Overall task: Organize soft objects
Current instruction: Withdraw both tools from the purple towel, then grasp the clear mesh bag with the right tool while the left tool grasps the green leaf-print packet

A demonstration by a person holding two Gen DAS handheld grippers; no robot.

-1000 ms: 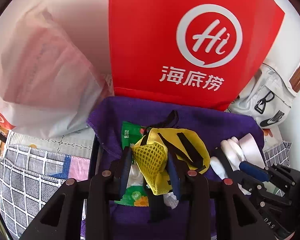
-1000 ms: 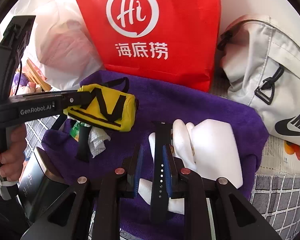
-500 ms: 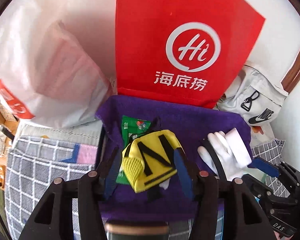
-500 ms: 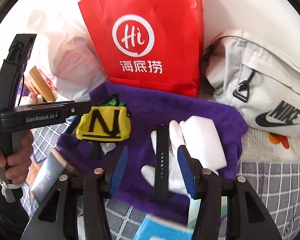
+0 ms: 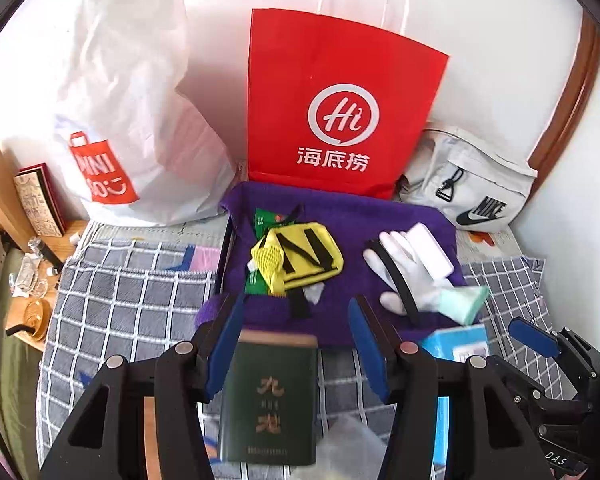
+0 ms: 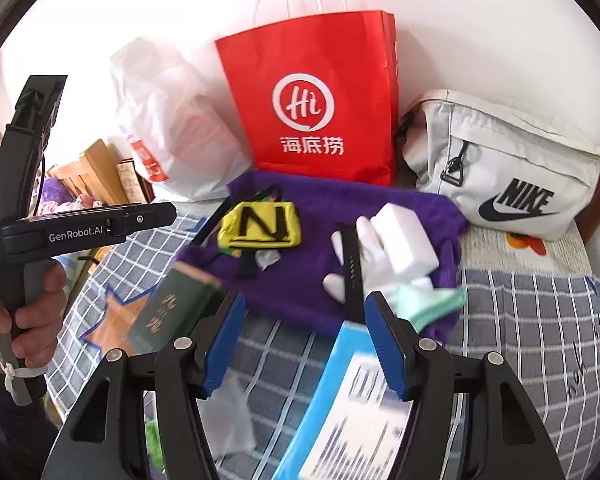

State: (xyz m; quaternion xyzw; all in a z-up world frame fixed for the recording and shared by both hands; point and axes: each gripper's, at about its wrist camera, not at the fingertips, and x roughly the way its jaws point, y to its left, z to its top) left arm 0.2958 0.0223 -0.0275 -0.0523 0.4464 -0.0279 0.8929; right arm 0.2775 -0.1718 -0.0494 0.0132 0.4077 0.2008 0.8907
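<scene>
Your purple towel [image 5: 340, 216] lies spread on the checked cloth [image 5: 132, 292] before the red bag [image 5: 340, 100]. On it sit the yellow pouch [image 5: 300, 256] and, right, a white glove [image 5: 404, 264], probably crossed by a black strap [image 6: 352, 272]. Both your left gripper [image 5: 296, 344] and right gripper [image 6: 306, 340] stand open, empty, their jaws having just been opening.

The blue box [image 6: 352, 408] is blurred, its print unreadable, cut off at the bottom edge.

Bright, even daylight fills both views, with soft shadows on the white wall [image 5: 480, 40] behind the red bag [image 5: 340, 92]. Fisheye bending curves the edges into dark corners. The blue box [image 6: 352, 412] nearest the lens is smeared with blur.
</scene>
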